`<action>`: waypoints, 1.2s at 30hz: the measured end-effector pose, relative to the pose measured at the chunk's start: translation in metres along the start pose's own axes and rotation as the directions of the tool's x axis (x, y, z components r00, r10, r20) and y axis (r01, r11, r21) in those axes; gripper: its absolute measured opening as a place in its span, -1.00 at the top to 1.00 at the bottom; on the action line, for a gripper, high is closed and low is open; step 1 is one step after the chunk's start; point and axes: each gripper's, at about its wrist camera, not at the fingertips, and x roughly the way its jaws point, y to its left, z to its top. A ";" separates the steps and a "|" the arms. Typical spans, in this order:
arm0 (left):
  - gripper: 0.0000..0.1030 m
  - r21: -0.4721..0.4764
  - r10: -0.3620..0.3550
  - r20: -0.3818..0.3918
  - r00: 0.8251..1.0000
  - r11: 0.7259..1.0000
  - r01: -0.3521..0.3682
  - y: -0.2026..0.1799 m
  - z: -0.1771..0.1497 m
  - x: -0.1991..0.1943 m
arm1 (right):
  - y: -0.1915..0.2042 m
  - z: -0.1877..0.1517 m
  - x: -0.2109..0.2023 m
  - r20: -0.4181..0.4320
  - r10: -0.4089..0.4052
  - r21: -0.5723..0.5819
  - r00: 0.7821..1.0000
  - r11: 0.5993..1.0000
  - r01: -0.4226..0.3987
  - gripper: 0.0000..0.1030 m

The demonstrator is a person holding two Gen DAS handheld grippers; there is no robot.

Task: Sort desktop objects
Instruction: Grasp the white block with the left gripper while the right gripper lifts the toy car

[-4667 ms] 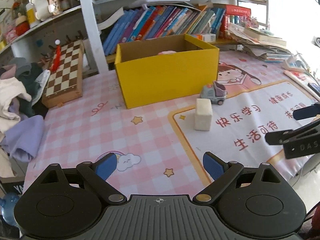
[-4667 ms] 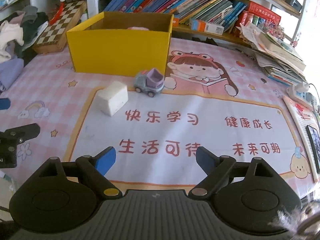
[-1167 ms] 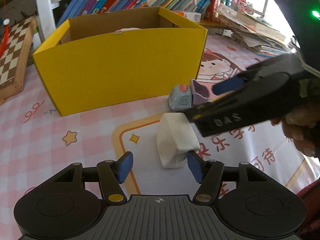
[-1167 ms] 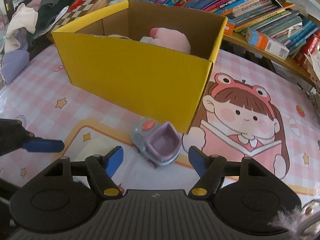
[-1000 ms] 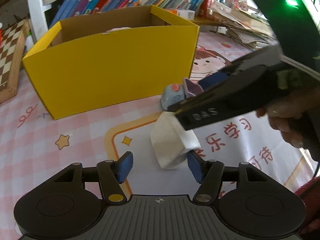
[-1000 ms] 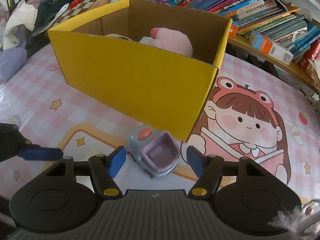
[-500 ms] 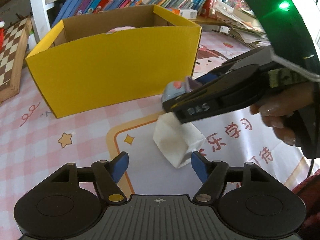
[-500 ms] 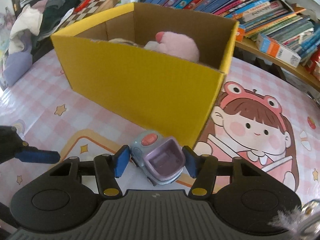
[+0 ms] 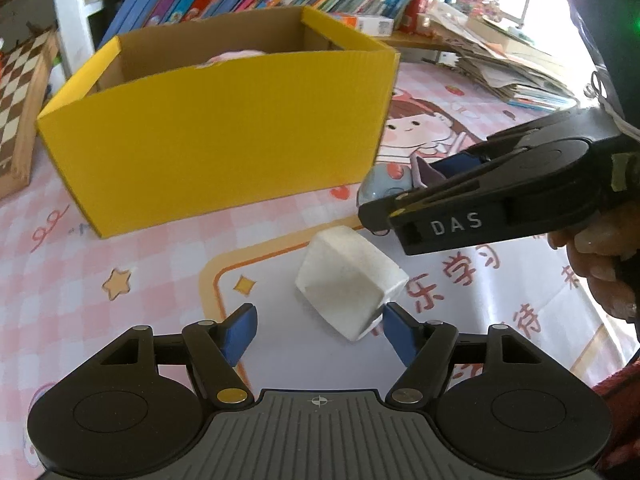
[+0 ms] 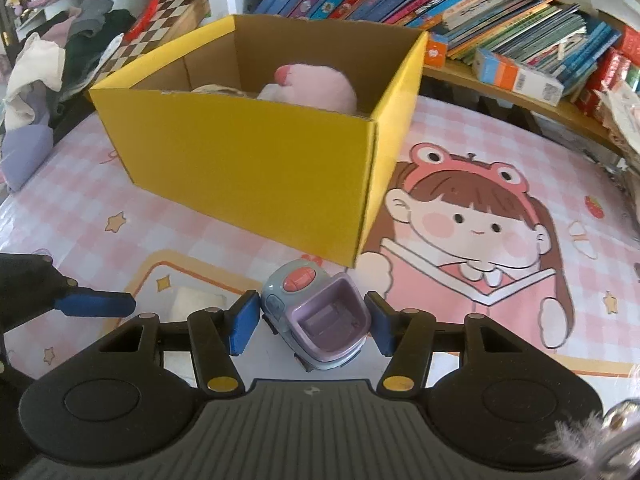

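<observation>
Plush sits boxed; my right claw brackets toy truck ungripped, left claw gapes by white block.

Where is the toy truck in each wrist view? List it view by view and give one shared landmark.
Left wrist: toy truck sits right of centre, mostly hidden behind the right tongs, just off the yellow box's right corner.
Right wrist: toy truck lies low and central, between the right tongs' fingers.
Shared landmark: the yellow box.
</observation>
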 end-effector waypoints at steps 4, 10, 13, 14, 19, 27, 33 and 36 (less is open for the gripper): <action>-0.38 0.062 -0.020 0.012 1.000 0.998 0.019 -0.012 0.003 -0.001 | -0.005 -0.003 -0.005 0.002 -0.017 0.019 1.000 1.000 0.017 -0.07; -0.38 0.061 0.006 0.003 1.000 0.998 -0.006 -0.014 0.015 0.012 | -0.011 -0.009 -0.014 0.002 -0.041 0.039 0.999 0.998 0.041 -0.07; -0.38 0.059 -0.014 0.011 1.000 0.998 0.013 -0.016 0.021 0.015 | -0.015 -0.012 -0.018 0.000 -0.054 0.047 0.999 0.997 0.054 -0.07; -0.38 0.070 -0.017 0.015 1.000 0.997 0.016 -0.019 0.022 0.016 | -0.016 -0.013 -0.019 -0.002 -0.058 0.050 0.998 0.997 0.058 -0.07; -0.38 0.097 -0.027 0.019 0.999 0.995 0.025 -0.026 0.027 0.023 | -0.019 -0.018 -0.023 -0.008 -0.072 0.061 0.997 0.996 0.072 -0.07; -0.26 0.121 -0.041 0.005 0.999 0.992 0.040 -0.026 0.028 0.030 | -0.023 -0.022 -0.028 -0.011 -0.092 0.073 0.996 0.993 0.093 -0.07; 0.09 0.132 -0.061 0.012 0.998 0.989 0.059 -0.025 0.025 0.023 | -0.018 -0.024 -0.034 -0.005 -0.095 0.068 0.995 0.993 0.095 -0.07; 0.13 0.099 -0.032 0.021 0.999 0.995 0.029 -0.016 0.022 0.015 | -0.015 -0.025 -0.037 -0.001 -0.094 0.066 0.996 0.993 0.094 -0.07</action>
